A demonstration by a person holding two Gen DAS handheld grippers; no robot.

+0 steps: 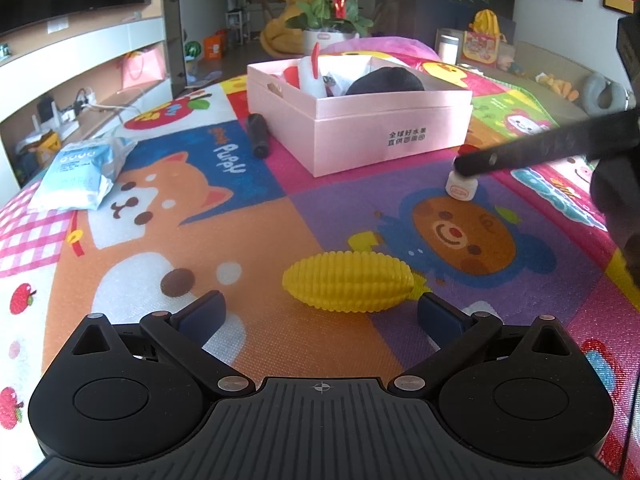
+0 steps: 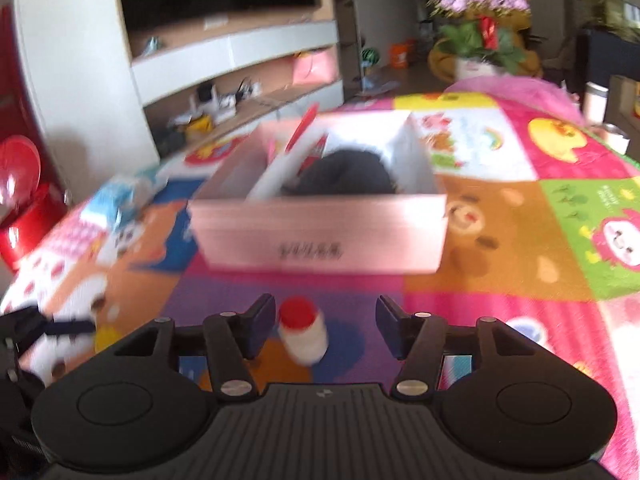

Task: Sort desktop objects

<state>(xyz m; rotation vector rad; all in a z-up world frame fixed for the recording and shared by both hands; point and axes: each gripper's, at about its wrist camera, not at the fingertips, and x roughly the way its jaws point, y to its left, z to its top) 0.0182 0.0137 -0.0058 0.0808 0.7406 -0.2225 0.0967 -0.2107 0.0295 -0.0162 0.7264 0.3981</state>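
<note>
The right gripper is spread wide around the small red-capped bottle standing near the pink box, apparently to lift it in, while the left gripper, also apart and empty, waits behind the toy corn on the surface.

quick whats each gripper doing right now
left gripper: open, empty, yellow toy corn just ahead.
right gripper: open, straddling the small red-capped bottle, not yet gripping.

Glossy ribbed plastic corn, satin pink cardboard box, finely textured printed mat.
</note>
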